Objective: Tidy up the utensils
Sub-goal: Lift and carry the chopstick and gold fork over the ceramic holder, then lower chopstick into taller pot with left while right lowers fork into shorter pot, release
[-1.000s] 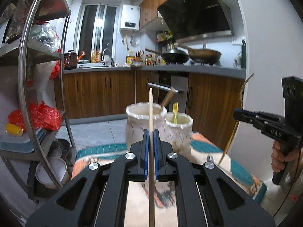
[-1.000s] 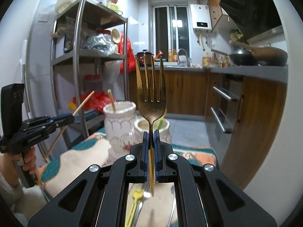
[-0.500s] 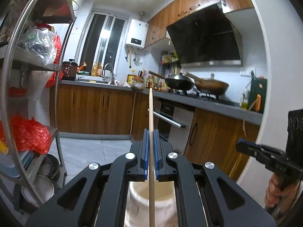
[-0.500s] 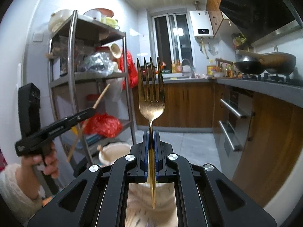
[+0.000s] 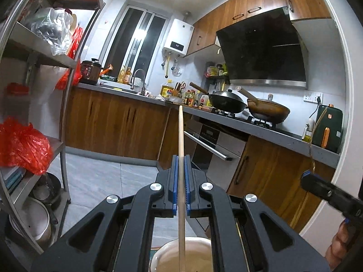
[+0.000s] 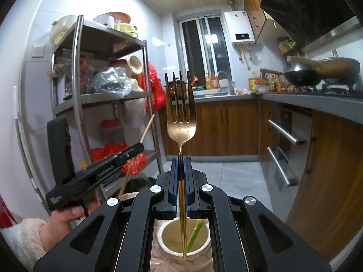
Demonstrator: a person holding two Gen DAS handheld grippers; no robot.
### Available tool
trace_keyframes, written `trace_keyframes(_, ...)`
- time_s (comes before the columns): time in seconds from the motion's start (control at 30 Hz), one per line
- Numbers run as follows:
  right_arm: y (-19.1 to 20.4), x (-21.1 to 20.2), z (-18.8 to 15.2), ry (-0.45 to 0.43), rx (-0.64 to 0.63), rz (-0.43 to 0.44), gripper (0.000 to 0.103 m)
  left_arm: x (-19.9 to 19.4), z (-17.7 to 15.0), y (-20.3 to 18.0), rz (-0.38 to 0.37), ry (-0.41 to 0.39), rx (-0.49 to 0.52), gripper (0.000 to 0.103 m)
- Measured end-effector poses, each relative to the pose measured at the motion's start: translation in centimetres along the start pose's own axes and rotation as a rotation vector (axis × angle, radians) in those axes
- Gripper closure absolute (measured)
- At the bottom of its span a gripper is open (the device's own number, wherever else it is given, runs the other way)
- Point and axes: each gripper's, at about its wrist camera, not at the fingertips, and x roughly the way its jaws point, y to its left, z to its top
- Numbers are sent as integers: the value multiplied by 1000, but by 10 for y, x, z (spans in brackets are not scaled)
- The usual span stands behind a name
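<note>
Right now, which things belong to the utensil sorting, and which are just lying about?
Job:
- chopstick in left gripper
- fork in right gripper
- two holders

Lying about:
- woks
- shelf rack
- red bags

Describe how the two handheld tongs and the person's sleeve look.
Both the left tongs and the right tongs are matte black with angular linkage arms, round silver bolts and ribbed blue pads. Seen side-on, the left one has a pistol grip and white lettering. The sleeve is fluffy white.
</note>
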Motion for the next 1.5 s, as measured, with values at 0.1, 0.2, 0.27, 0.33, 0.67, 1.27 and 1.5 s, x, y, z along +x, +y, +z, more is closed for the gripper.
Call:
trace_keyframes(0.1, 4, -2, 5, -19, -8, 6, 97, 1, -2, -1, 5, -6, 17, 98)
trace_keyframes(0.2, 8, -2, 10, -40, -19, 7, 97, 5, -5, -2, 0, 7, 14, 98)
trace_keyframes(0.27, 9, 2, 6, -37, -23, -3, 97, 2, -9, -5, 2, 5, 32, 98)
trace_keyframes(0.33, 8, 6, 0, -27, -23, -15, 97, -4, -14, -6, -2, 1, 42, 98)
trace_keyframes(0.67, -11, 31, -40, 81, 40, -29, 97, -29, -36, -7, 23, 34, 89, 98)
trace_keyframes(1.27, -25, 59, -60, 183, 104, -64, 96, -39, -39, 3, 65, 47, 96, 77)
trace_keyframes(1.5, -27, 54, -60, 184, 125, -65, 87, -54, -41, 7, 75, 37, 96, 66)
